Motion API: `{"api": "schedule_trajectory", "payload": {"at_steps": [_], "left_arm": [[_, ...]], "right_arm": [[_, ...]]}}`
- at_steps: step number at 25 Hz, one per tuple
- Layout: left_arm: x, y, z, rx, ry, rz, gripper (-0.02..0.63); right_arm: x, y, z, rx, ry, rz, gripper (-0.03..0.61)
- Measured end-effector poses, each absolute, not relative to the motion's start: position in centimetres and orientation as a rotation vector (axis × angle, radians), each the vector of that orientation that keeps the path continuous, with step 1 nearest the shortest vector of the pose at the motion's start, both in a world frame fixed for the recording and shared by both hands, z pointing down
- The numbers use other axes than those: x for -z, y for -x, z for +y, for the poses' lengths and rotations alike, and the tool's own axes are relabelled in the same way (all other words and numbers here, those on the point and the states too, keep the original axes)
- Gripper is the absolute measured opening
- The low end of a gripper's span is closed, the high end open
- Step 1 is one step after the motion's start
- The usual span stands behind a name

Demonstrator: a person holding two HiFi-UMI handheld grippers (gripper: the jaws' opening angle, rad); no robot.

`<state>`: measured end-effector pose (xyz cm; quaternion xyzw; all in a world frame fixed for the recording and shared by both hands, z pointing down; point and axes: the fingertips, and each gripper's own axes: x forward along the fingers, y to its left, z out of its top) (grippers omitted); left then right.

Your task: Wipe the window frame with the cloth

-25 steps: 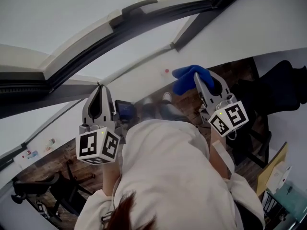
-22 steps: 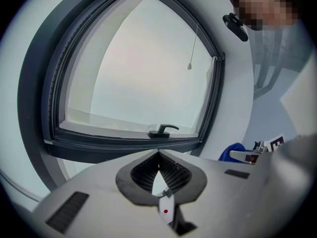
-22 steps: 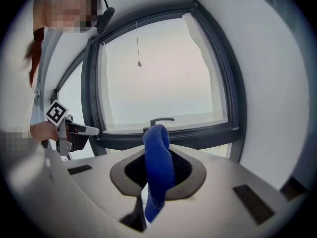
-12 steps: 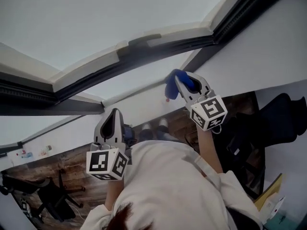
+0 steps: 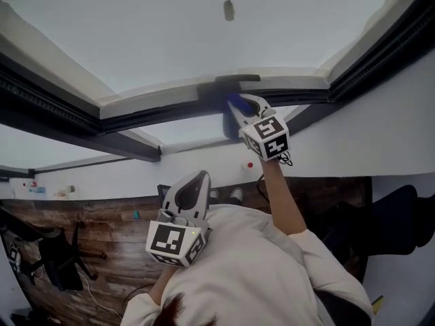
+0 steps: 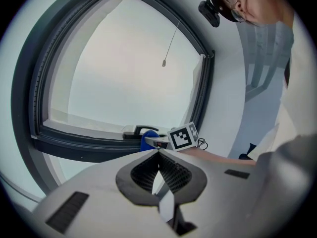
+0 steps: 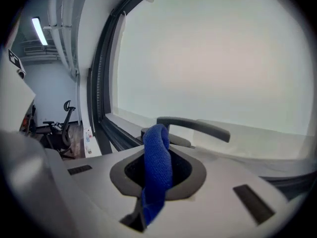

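While the right gripper (image 7: 157, 133) clamps the cloth (image 7: 157, 165) by the window frame (image 5: 163, 117), the left gripper (image 6: 158, 153) sits closed, empty.

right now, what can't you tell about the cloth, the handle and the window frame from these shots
- Whether the blue cloth touches the window frame: in the head view the right gripper covers that spot, and the right gripper view gives no depth.
- Base of the handle: in the right gripper view it is partly behind the cloth.
- Small items on the far ledge: in the head view they are too small and blurred to identify.
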<state>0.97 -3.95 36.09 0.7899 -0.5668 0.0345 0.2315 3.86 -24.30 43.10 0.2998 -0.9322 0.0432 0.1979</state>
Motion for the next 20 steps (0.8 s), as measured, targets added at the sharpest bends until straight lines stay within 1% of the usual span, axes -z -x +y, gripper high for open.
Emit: {"api": "schedule_trajectory", "payload": {"at_steps": [3,8,15,20], "left_arm": [[-36.0,0.6,-4.3,-0.076,-2.116,-1.649,0.005],[-36.1,2.2,-4.9,-0.05,-2.056,-1.726,0.005],[-36.1,0.6,-6.6,-0.054,-2.114,-1.663,0.006],[-36.2,-0.4,-7.4,-0.058,-2.15,-1.616,0.006]], "right_arm": [[-44.6,-3.1,-25.1,-0.124,-0.818,-2.599,0.044],[-44.6,-2.8,-25.4,-0.1,-0.795,-2.609,0.044],[-44.7,-3.1,-25.3,-0.014,-0.8,-2.552,0.044],[-44.8,-5.8,-26.2,0.0,-0.877,-2.506,0.044]]}}
